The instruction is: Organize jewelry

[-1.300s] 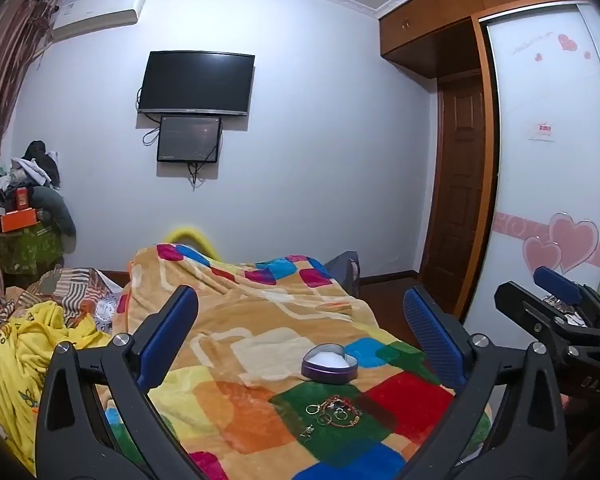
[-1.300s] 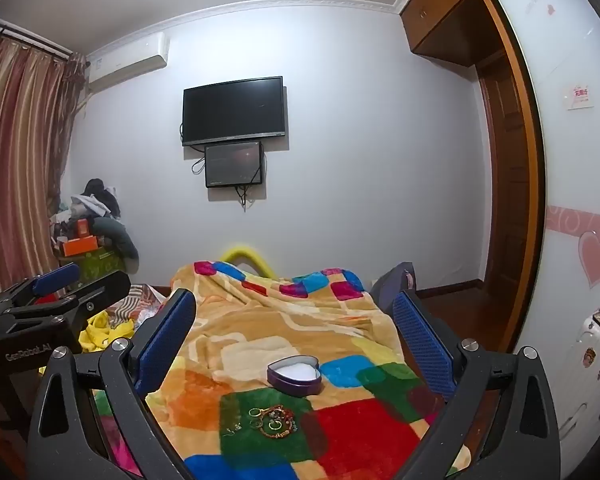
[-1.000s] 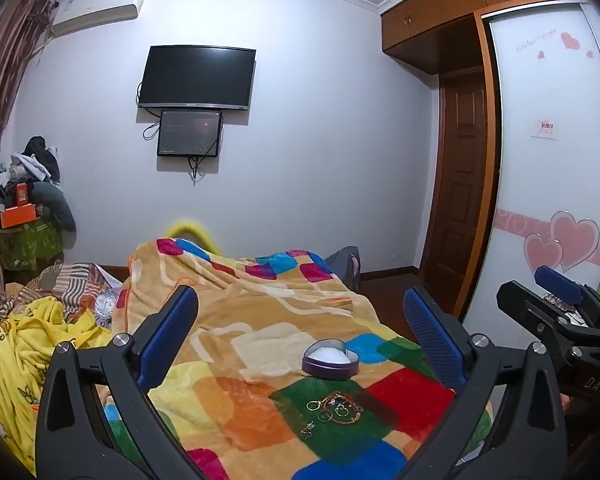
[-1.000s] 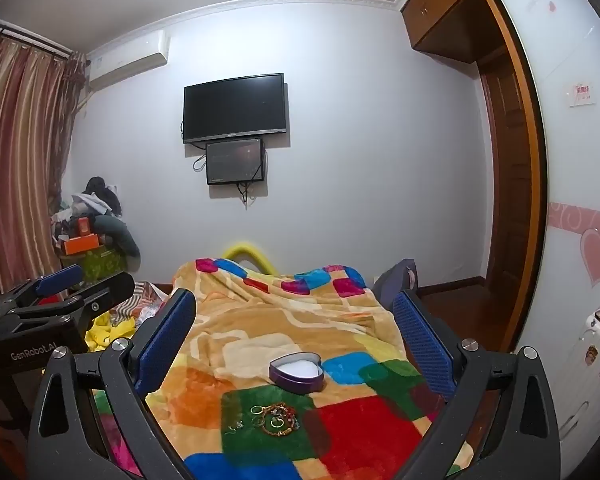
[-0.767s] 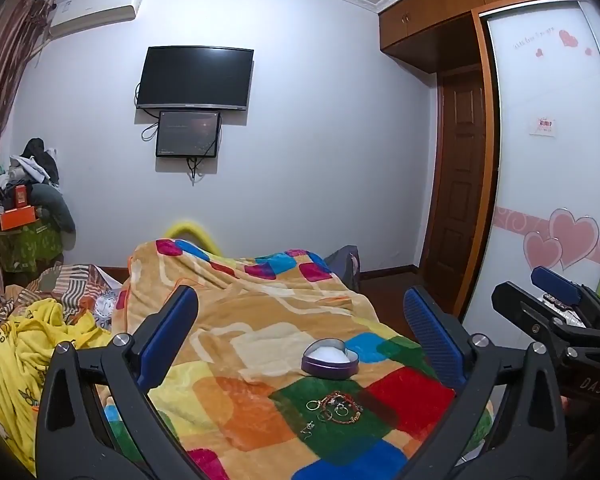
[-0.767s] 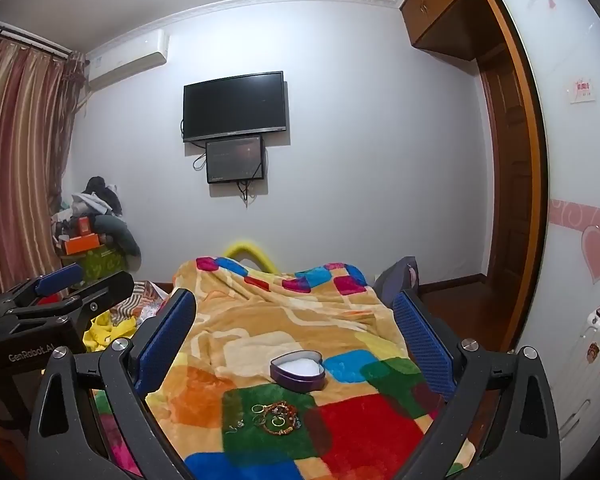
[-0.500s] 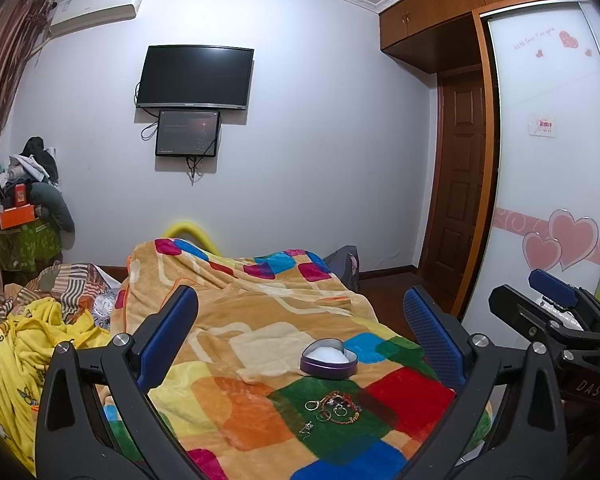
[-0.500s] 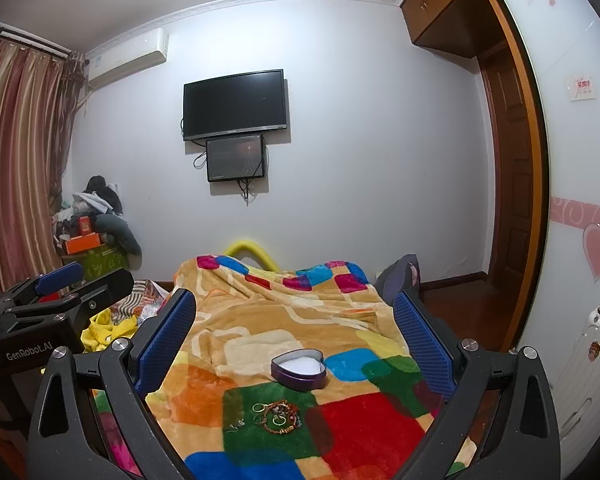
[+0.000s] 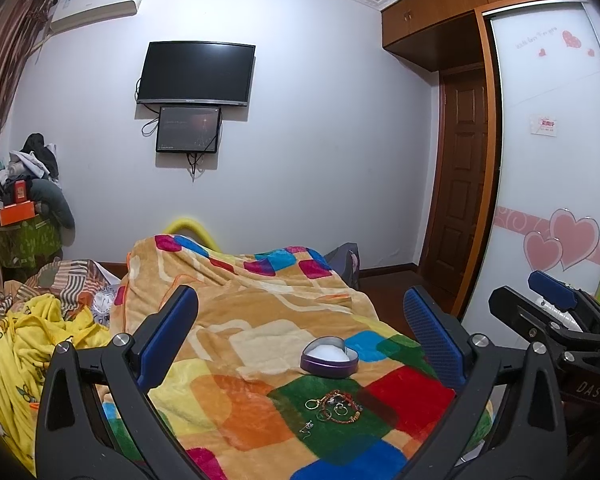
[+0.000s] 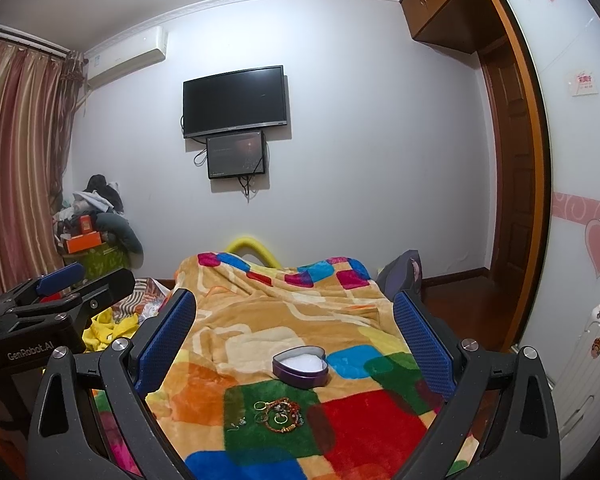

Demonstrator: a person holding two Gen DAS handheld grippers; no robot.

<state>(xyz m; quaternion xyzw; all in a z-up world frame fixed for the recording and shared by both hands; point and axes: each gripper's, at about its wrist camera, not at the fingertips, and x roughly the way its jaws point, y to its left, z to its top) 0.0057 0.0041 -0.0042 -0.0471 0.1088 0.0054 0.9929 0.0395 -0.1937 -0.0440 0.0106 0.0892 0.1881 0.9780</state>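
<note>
A small pile of jewelry, rings and a red-and-gold bracelet, lies on a green square of the colourful blanket; it also shows in the right wrist view. Just behind it stands an open purple heart-shaped box with a white lining, also in the right wrist view. My left gripper is open and empty, held above the bed short of the jewelry. My right gripper is open and empty, level with it. Each gripper shows at the edge of the other's view.
Yellow and striped clothes are heaped at the bed's left. A wardrobe with pink hearts and a brown door stand to the right. A white suitcase is at the far right. A TV hangs on the far wall.
Both views shift only slightly; the grippers drift a little while staying open. The jewelry and box have not moved.
</note>
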